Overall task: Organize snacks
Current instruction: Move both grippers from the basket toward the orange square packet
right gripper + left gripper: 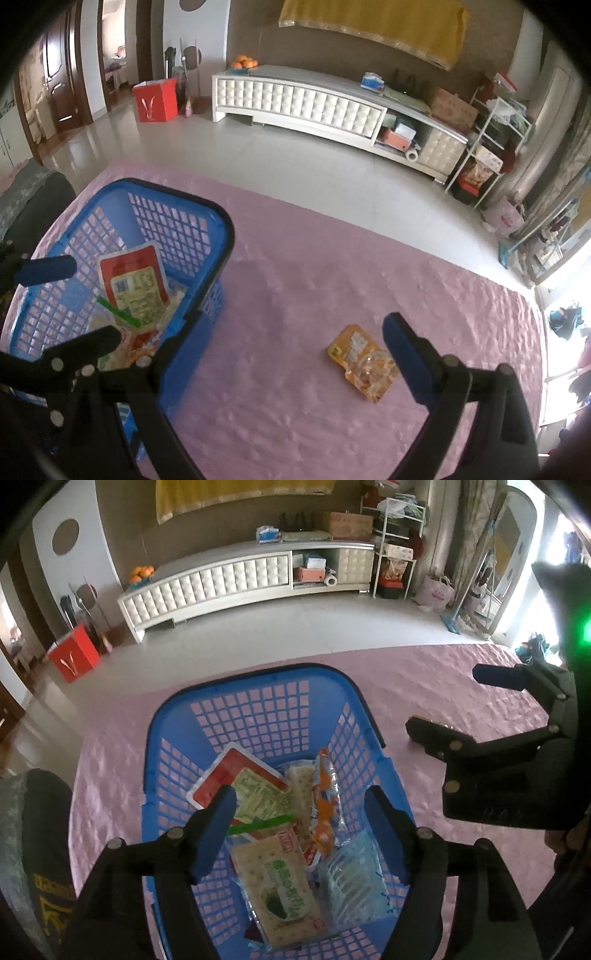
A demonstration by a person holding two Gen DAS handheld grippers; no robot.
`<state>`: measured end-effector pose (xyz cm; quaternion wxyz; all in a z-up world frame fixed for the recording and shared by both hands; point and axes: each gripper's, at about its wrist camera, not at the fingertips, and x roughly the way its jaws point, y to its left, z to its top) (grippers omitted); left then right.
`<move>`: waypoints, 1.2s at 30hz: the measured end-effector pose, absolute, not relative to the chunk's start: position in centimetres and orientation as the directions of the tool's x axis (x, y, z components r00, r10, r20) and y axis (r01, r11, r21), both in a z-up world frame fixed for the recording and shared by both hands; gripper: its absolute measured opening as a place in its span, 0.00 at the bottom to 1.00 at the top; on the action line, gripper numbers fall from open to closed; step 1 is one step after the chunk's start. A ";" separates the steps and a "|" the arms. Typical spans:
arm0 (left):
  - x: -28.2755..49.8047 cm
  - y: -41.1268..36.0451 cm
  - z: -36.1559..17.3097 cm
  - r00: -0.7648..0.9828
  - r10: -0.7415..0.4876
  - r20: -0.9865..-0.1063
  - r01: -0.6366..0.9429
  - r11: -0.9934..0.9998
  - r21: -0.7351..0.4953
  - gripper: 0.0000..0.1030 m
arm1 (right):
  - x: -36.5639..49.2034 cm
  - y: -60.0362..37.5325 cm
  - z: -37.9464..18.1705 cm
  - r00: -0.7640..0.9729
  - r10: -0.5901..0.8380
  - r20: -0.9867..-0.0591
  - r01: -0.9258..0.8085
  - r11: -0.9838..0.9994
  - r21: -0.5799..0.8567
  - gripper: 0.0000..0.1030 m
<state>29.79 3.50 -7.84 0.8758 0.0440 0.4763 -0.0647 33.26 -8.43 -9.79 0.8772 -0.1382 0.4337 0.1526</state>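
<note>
In blue basket (255, 705): snack packets (280, 882); left gripper (301, 834), right gripper (291, 354) jaws apart, empty.

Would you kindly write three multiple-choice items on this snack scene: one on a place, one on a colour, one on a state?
1. Where is the orange snack packet?
A. in the basket
B. on the pink cloth, outside the basket
C. held in a gripper

2. What colour is the basket?
A. blue
B. red
C. white

3. How does the left gripper stand?
A. shut on a packet
B. open and empty above the basket
C. shut and empty

Answers:
1 B: the packet lies alone on the cloth.
2 A: its lattice walls are blue.
3 B: the fingers stand apart with nothing pressed between them.
</note>
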 end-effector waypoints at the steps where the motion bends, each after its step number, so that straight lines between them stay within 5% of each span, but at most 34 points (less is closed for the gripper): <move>1: 29.7 3.5 -7.7 0.540 -0.072 -0.839 0.155 0.988 0.015 0.69 | 33.1 -8.6 -9.5 0.580 0.154 -0.800 -0.388 0.916 -0.105 0.93; 25: 30.5 -1.0 -5.4 0.555 -0.002 -0.832 0.086 0.995 0.055 0.76 | 32.1 -15.5 -9.1 0.562 0.214 -0.799 -0.370 0.929 -0.011 0.93; 36: 31.7 -6.2 -8.1 0.545 0.099 -0.833 0.118 0.974 0.193 0.76 | 34.8 -18.7 -12.9 0.444 0.258 -0.858 -0.483 0.876 0.014 0.93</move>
